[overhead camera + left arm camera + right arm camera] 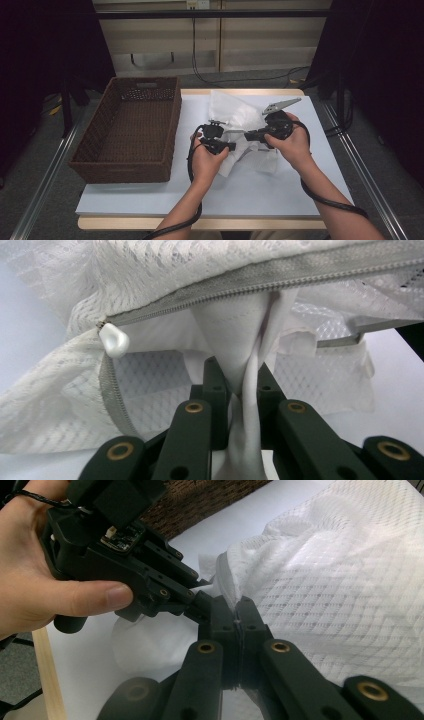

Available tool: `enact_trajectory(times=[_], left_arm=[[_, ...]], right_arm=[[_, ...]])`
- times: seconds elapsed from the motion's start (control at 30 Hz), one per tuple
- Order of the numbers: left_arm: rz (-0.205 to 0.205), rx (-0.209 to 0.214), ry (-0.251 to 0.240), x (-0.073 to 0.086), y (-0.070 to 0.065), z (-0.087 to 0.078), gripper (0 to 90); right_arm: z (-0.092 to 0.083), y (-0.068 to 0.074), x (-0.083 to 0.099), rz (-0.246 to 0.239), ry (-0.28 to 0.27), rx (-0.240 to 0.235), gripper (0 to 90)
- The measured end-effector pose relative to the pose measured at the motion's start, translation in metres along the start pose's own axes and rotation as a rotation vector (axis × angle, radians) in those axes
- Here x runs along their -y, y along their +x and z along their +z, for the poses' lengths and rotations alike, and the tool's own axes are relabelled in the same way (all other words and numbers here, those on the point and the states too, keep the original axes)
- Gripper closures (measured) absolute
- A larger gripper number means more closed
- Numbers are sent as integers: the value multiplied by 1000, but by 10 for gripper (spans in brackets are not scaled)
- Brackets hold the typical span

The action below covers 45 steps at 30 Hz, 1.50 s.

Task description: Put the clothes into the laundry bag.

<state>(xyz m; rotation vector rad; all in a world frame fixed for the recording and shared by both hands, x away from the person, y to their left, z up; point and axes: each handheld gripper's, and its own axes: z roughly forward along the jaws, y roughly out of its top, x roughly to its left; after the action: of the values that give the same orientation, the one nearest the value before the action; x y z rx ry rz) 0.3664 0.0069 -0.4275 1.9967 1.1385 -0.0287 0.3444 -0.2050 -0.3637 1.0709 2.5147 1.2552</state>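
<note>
A white mesh laundry bag (pixel 235 112) lies crumpled in the middle of the table. Its grey zipper (pixel 260 282) is open, with a white pull (pixel 114 340) at the end. A fold of plain white cloth (pixel 245 340) runs up into the bag's opening, and my left gripper (pixel 244 390) is shut on it. My right gripper (pixel 235 612) is shut on the edge of the mesh bag (pixel 340 595), tip to tip with the left gripper (pixel 200 597), which a hand holds. In the high view the left gripper (pixel 231 146) and right gripper (pixel 247 134) meet over the bag.
A brown wicker basket (pixel 165 125) stands on the left part of the white table top (pixel 280 190), with nothing in it. The table's wooden front edge (pixel 200 223) is close to the person. Bare white surface lies in front of and to the right of the bag.
</note>
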Motion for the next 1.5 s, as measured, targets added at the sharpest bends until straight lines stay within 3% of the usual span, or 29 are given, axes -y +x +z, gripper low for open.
enact_trajectory(times=[0.3, 0.43, 0.67, 1.17, 1.5], left_arm=[[52, 55, -16, -5, -19, 0, 819], [69, 54, -16, -7, -24, 5, 819], [35, 41, -35, -7, -13, 11, 819], [10, -3, -107, -12, -3, -7, 818], [22, -30, -97, -11, 3, 10, 814]], right_arm=[[3, 2, -2, -5, 8, -4, 900], [4, 2, -2, -1, 3, -5, 900], [1, 3, -2, 1, 0, -16, 900], [-3, -2, 3, 7, -3, -19, 900], [3, 2, 1, 2, 10, -25, 900]])
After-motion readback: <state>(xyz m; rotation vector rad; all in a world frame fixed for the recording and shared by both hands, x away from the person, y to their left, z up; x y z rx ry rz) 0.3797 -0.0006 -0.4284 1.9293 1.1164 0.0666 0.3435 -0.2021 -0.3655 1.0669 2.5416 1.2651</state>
